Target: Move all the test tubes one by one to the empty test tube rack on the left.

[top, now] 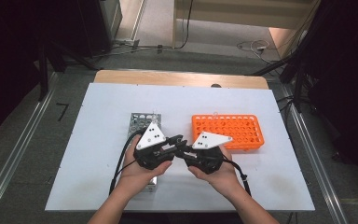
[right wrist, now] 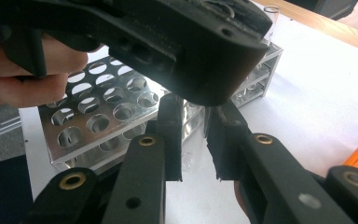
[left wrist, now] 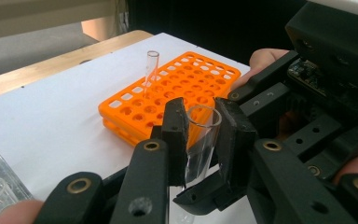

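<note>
Glass, clear and tubular, the test tube (left wrist: 200,140) is standing upright between the left gripper (left wrist: 201,135) jaws, which are closing on its sides above the white worktop (top: 98,140) near its front edge. The right gripper (right wrist: 193,135) jaws are parted around the tube's lower end, seemingly mid hand-over. An orange plastic rack (left wrist: 177,88) with one tube (left wrist: 151,65) is sitting toward the right edge, a silver metal rack (right wrist: 121,102) left. Next, I judge, comes a firm right grip, then release.
</note>
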Demonstrator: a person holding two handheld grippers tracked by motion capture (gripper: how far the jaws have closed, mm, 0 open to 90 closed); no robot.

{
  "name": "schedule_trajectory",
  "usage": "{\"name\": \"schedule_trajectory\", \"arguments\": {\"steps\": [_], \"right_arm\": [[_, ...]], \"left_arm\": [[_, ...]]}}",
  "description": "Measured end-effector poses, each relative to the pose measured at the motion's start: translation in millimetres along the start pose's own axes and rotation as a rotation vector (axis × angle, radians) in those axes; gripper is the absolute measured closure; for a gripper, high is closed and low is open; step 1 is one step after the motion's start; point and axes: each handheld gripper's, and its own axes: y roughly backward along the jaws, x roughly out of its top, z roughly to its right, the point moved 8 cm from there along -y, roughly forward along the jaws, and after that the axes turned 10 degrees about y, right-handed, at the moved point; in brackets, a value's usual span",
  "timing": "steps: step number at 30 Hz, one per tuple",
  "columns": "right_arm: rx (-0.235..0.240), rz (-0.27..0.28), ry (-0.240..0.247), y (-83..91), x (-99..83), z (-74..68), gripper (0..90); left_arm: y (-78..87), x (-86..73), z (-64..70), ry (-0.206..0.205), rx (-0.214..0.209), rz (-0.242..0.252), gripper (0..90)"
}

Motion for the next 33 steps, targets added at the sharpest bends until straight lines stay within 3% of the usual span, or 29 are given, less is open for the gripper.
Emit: {"name": "schedule_trajectory", "arguments": {"steps": [7,10,12,16,17,19,24,33], "right_arm": [[0.009,0.006,-0.006,0.0,0.6,0.5,72.6],[0.022,0.014,-0.009,0.2,1.0,-0.2,66.1],[0.028,0.015,-0.014,0.6,0.9,-0.3,56.6],[0.008,0.003,-0.014,1.5,-0.3,1.8,25.9],[-0.007,-0.002,-0.012,2.5,-0.6,3.5,20.1],[0.009,0.007,-0.029,5.5,-0.9,5.5,13.0],[-0.007,0.057,-0.055,16.6,-4.9,18.0,9.1],[-0.063,0.051,-0.081,37.1,-24.3,43.8,6.0]], "left_arm": [[1.3,1.0,-2.8,0.004,0.002,0.007,75.9],[2.2,2.3,-5.0,0.008,0.011,0.015,76.0],[3.1,3.5,-7.0,0.017,0.013,0.022,76.0],[6.2,7.7,-12.9,0.028,0.023,0.04,76.0],[7.3,9.0,-14.5,0.032,0.027,0.044,76.0],[9.5,11.8,-17.1,0.035,0.03,0.054,76.0],[15.1,17.1,-25.7,0.039,0.052,0.071,76.0],[24.1,23.6,-50.0,0.059,0.09,0.098,76.0]]}}
